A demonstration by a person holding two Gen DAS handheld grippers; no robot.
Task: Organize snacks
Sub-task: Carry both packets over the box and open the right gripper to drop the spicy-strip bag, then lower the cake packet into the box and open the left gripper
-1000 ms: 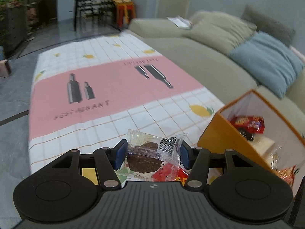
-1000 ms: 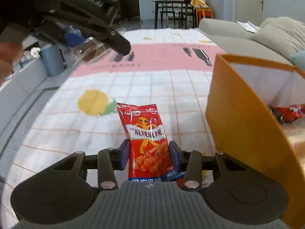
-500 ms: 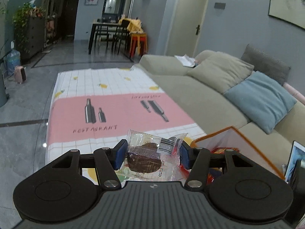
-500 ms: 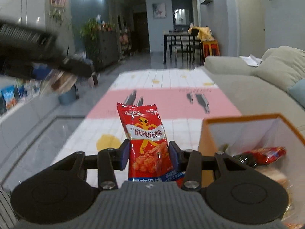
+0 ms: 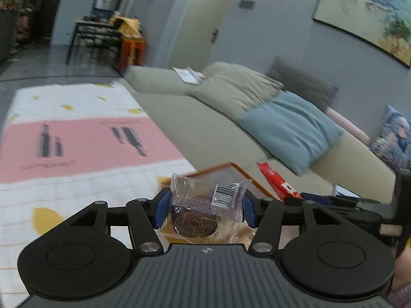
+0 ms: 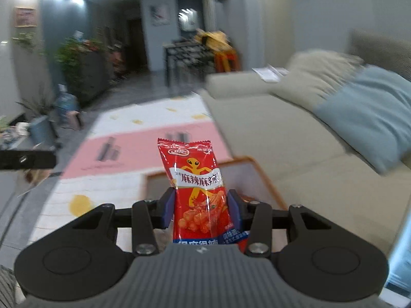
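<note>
Both grippers have risen since a second ago: the tablecloth that filled each view then now lies lower and farther off, and the sofa and room walls take up more of the picture.

The left gripper (image 5: pixel 206 206) pinches a clear snack packet (image 5: pixel 205 205) between its blue pads; the packet holds a dark round biscuit and carries a barcode label near its top right. The right gripper (image 6: pixel 201 209) pinches a red snack packet (image 6: pixel 199 192) low down, so the packet stands upright above the pads, printed with a yellow figure and white lettering.

An orange box (image 6: pixel 259 172) with a white inside stands open at the near right corner of the table, beside the sofa. In both views it lies just behind and below the held packets. Its contents are mostly hidden behind the grippers; I cannot tell what is in it.

In the left view the red packet also shows to the right, held up over the box's far right edge. The table (image 5: pixel 77 138) wears a cloth of white checks with yellow lemons and a pink band printed with bottles. A beige sofa (image 5: pixel 205 118) runs along the table's right edge, carrying a blue cushion (image 5: pixel 290 128).
</note>
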